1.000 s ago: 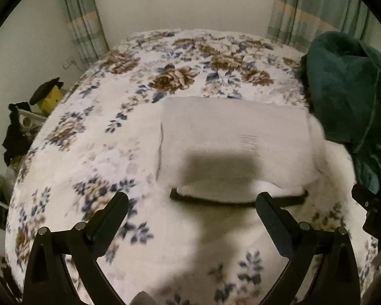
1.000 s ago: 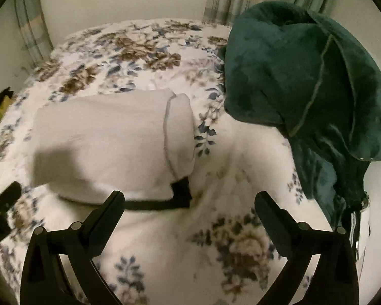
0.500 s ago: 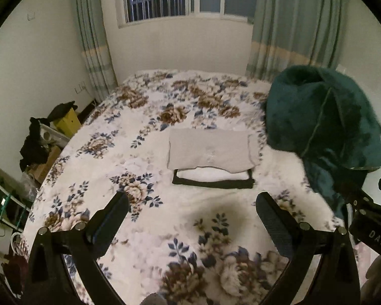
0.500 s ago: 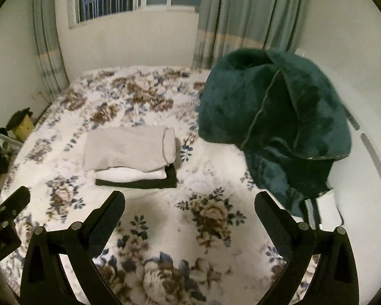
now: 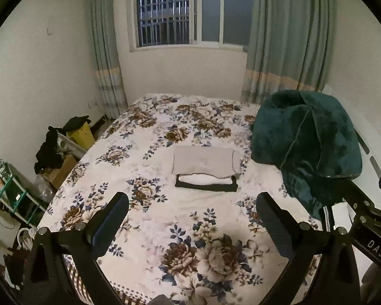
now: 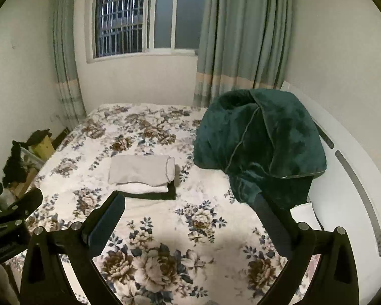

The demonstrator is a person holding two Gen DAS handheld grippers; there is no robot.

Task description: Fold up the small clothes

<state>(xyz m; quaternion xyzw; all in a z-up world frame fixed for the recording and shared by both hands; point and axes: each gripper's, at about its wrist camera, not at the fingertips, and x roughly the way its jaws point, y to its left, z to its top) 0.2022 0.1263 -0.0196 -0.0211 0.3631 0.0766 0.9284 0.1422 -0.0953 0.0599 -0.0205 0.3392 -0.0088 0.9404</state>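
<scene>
A stack of folded small clothes lies mid-bed: a beige garment (image 5: 204, 162) on top, a white one (image 5: 203, 179) under it, a black one (image 5: 205, 186) at the bottom. The stack also shows in the right wrist view (image 6: 142, 170). My left gripper (image 5: 191, 221) is open and empty, held high and well back from the stack. My right gripper (image 6: 190, 222) is open and empty, also far back over the near end of the bed. The left gripper's side (image 6: 10, 218) shows in the right wrist view, the right gripper's side (image 5: 368, 218) in the left.
The floral bedspread (image 5: 190, 241) covers the bed. A dark green plush blanket (image 5: 307, 142) is heaped at the right by the white headboard (image 6: 353, 178). Boxes, a yellow object and dark clothes (image 5: 56, 145) crowd the floor at the left. A window and curtains stand behind.
Both grippers have pulled up and back from close over the folded stack to far above the near end of the bed. The stack has stayed in place.
</scene>
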